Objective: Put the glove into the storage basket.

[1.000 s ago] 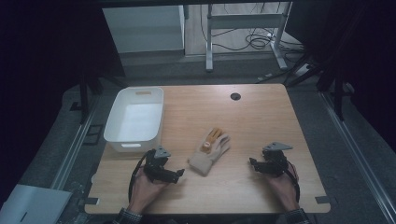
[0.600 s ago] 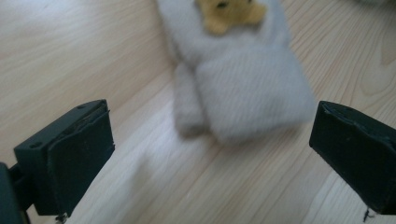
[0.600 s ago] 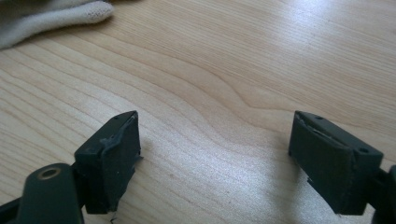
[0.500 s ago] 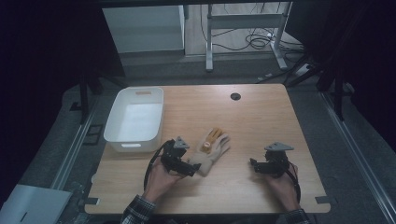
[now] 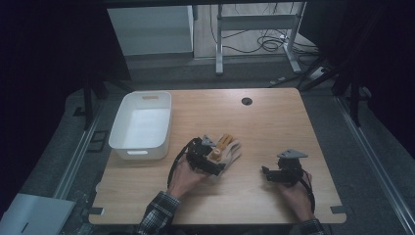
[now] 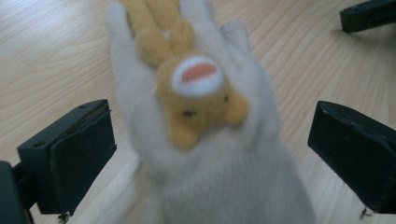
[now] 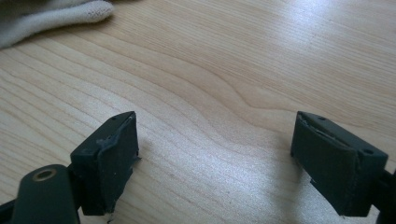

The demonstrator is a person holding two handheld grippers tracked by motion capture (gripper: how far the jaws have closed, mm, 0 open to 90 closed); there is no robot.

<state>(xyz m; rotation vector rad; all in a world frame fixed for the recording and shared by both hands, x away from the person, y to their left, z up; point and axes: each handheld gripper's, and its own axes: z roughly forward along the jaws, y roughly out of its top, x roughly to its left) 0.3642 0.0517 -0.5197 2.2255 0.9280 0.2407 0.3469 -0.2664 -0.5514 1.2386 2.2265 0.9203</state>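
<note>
Glove (image 6: 210, 140) lies mid-worktop (image 5: 274, 127), between the wide-open jaws of left claw (image 6: 210, 154), not pinched. Right claw (image 7: 229, 154) open, empty. Risk: closing probably bunches soft knit, grip slips.

A light wooden table (image 5: 274, 132) with a visible grain stands in a dim room, lit from above so that its top is the brightest surface. A small dark round grommet (image 5: 246, 101) sits near the table's far edge. Grey carpeted floor (image 5: 372, 161) surrounds the table, with pale metal rails (image 5: 73, 164) running along the floor on both sides of it. Beyond the table's far edge stand a white cabinet (image 5: 149, 29) and a grey metal frame (image 5: 254, 24), with dark cables (image 5: 266, 44) lying on the floor beneath that frame. Either side of the table falls into deep shadow.
</note>
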